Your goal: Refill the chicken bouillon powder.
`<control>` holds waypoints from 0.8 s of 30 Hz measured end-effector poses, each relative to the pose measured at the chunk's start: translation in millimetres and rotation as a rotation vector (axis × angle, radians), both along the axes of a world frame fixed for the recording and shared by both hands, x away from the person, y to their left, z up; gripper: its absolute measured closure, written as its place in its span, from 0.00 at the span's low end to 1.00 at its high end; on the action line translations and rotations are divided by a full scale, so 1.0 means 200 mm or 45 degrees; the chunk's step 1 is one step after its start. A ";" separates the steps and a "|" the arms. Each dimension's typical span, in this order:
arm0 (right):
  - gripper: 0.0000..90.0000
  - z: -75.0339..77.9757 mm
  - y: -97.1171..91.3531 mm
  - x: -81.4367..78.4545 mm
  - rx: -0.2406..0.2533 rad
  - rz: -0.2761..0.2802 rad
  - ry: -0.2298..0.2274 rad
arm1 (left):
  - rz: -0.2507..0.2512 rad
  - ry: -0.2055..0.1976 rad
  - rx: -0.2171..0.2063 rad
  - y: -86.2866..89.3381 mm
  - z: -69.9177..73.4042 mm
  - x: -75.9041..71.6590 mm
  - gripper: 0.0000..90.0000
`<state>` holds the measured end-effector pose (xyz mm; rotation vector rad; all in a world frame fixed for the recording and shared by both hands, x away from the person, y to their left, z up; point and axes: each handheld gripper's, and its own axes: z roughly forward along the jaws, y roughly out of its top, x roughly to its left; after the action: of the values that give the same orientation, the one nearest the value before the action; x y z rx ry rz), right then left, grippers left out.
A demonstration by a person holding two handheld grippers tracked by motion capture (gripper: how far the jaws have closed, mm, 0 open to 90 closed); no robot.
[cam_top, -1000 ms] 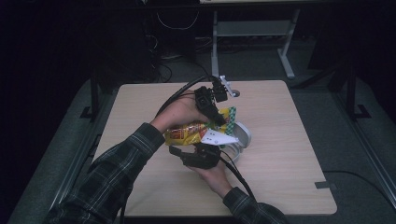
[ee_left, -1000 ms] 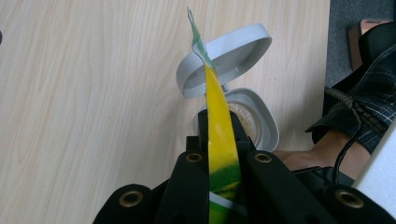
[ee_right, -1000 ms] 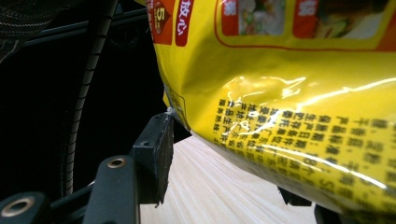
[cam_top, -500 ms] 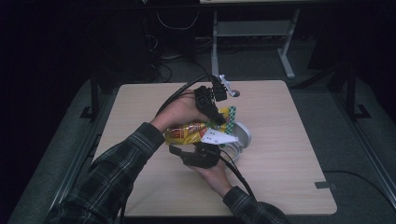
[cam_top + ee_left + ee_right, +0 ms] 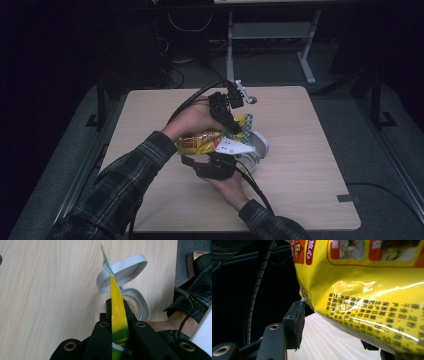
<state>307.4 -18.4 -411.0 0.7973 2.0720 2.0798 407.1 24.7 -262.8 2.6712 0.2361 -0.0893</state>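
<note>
A yellow snack packet (image 5: pixel 202 141) hangs over the table, held between both grippers. My left gripper (image 5: pixel 232 126) comes in from the far side and is shut on the packet's green-and-yellow sealed end (image 5: pixel 117 315); in the left gripper view the jaws (image 5: pixel 117 303) pinch that thin edge. My right gripper (image 5: pixel 197 158) sits under the packet's other end. In the right gripper view the printed packet (image 5: pixel 367 290) fills the gap between the jaws (image 5: pixel 334 327); the left pad (image 5: pixel 298 315) touches it and the right pad is mostly hidden. A white container (image 5: pixel 142 307) with its lid (image 5: pixel 125 270) open stands below, something beige inside.
The white container (image 5: pixel 259 145) stands near the middle of the wooden table (image 5: pixel 310 150). A small dark round fitting (image 5: pixel 251 100) lies near the far edge. A strip of tape (image 5: pixel 347 198) marks the near right corner. Desk legs and cables stand on the floor beyond.
</note>
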 end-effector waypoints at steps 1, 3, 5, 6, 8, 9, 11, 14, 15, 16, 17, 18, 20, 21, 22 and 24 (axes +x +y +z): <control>0.49 0.00 0.00 0.00 0.001 0.000 0.001 | 0.000 0.001 0.002 0.00 0.00 0.00 1.00; 0.49 0.00 0.00 0.00 0.007 0.000 0.000 | 0.003 0.002 0.005 -0.01 0.00 0.00 1.00; 0.49 0.00 0.00 0.00 0.010 -0.003 -0.004 | -0.002 -0.002 0.006 -0.01 0.00 0.00 1.00; 0.49 0.00 0.00 0.00 0.011 -0.004 -0.005 | -0.003 -0.003 0.008 -0.01 0.00 0.00 1.00; 0.49 0.00 -0.01 0.00 0.012 -0.004 -0.004 | -0.002 -0.003 0.009 -0.01 0.00 0.00 1.00; 0.49 0.00 0.00 0.00 0.013 -0.005 -0.004 | -0.001 -0.001 0.010 -0.01 0.00 0.00 1.00; 0.49 0.00 0.00 0.00 0.017 -0.008 -0.002 | -0.002 -0.003 0.011 -0.01 0.01 0.00 1.00; 0.49 0.00 0.00 0.00 0.018 -0.007 0.000 | -0.002 0.000 0.015 -0.01 0.01 0.00 1.00; 0.49 0.00 0.00 0.00 0.018 -0.005 0.001 | 0.000 -0.001 0.014 -0.01 0.01 -0.01 1.00; 0.49 0.00 0.00 0.00 0.019 -0.004 0.001 | 0.001 -0.001 0.015 -0.01 0.01 -0.01 1.00; 0.49 0.00 0.00 0.00 0.019 -0.002 -0.002 | 0.006 0.001 0.015 -0.02 0.01 -0.01 1.00; 0.49 0.00 0.00 0.00 0.022 -0.002 -0.004 | 0.005 -0.004 0.019 -0.02 0.01 -0.01 1.00; 0.49 0.00 -0.01 0.00 0.029 -0.003 -0.005 | -0.002 -0.004 0.025 -0.03 0.01 -0.01 1.00; 0.49 0.01 -0.01 0.00 0.034 -0.002 0.003 | 0.000 0.000 0.030 -0.03 0.01 -0.01 1.00; 0.49 0.01 -0.01 0.00 0.037 -0.004 0.006 | -0.002 -0.006 0.030 -0.03 0.01 -0.01 1.00; 0.49 0.01 -0.01 0.00 0.038 -0.006 0.003 | -0.002 -0.006 0.033 -0.04 0.01 0.00 1.00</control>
<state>307.2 -20.8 -409.7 0.8085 2.0429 2.1136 406.2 17.4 -260.3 2.6971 0.2357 -0.0808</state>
